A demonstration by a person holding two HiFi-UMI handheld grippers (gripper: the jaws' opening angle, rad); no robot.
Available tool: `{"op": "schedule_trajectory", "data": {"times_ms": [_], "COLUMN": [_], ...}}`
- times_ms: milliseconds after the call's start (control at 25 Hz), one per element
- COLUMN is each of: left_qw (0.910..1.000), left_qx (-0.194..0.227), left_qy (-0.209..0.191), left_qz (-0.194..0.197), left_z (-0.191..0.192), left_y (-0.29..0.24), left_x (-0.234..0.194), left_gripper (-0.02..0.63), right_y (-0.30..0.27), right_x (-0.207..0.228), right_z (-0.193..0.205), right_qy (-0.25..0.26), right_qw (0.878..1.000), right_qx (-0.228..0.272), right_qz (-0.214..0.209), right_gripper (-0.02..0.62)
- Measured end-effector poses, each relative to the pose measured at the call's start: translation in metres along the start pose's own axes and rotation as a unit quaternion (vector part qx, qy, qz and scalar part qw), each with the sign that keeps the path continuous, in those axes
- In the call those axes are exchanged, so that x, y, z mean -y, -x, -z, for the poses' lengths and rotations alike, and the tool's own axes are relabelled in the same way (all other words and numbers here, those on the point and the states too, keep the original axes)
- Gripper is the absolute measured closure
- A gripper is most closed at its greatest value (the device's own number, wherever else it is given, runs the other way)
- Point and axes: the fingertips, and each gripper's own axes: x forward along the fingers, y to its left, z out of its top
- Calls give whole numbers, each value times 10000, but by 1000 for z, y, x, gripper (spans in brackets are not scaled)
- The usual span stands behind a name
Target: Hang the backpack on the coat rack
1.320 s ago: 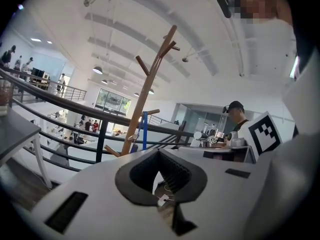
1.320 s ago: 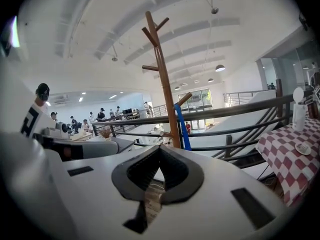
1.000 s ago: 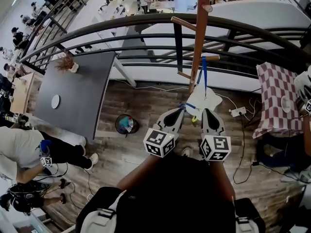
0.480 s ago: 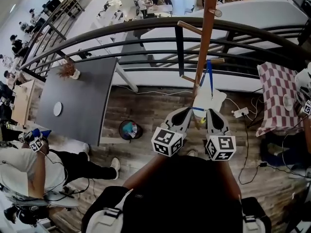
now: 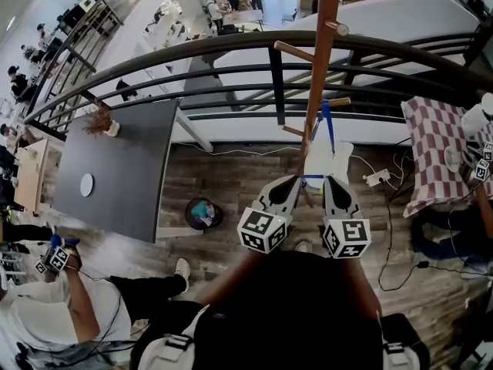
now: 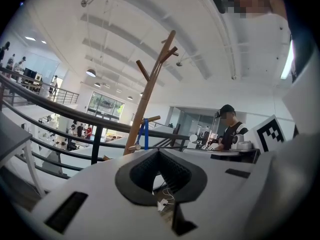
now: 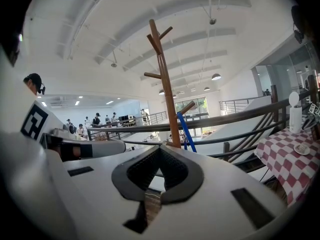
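Note:
A white backpack (image 5: 327, 160) hangs against the wooden coat rack (image 5: 320, 60) by a blue strap (image 5: 327, 126) looped over a low peg (image 5: 339, 101). Both grippers point at the bag's lower part, the left gripper (image 5: 296, 182) just left of it and the right gripper (image 5: 330, 180) just below it. A short blue strip runs between their tips. In the left gripper view the rack (image 6: 150, 89) and blue strap (image 6: 145, 133) stand ahead of the shut left gripper (image 6: 159, 150). The right gripper (image 7: 160, 148) is also shut, facing the rack (image 7: 166, 94) and strap (image 7: 186, 131). Nothing shows between either pair of jaws.
A dark curved railing (image 5: 231, 48) runs behind the rack. A grey table (image 5: 115, 168) stands to the left, a round bin (image 5: 202, 213) by its corner. At the right are a table with a checked cloth (image 5: 443, 153) and a power strip (image 5: 377, 178) with cables. A person (image 5: 46, 314) crouches at lower left.
The grippers and the hanging backpack keep their places beside the rack. The head camera has shifted slightly. The person at the lower left has moved down the picture.

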Motion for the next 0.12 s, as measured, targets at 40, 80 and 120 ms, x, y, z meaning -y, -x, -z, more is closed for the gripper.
{"op": "schedule_trajectory", "data": {"times_ms": [40,80,120], "left_qw": [10000,10000,10000], "left_qx": [6,10,15], "left_qy": [-1,0,1], "left_qz": [-4,-9,-15], "left_z": [0,-1,-1], "left_y": [-1,-2,-3], "left_x": [-2,-4,-5], "left_gripper": [600,600,600], "right_y": [-2,-4,-6], "right_x": [1,1,1], "right_z": [0,0,0], "right_qy": [2,5,8], "right_qw": [10000,10000,10000], "right_qx": [6,10,15], "right_qz": [-2,-5,-8], "right_gripper": [583,583,583]}}
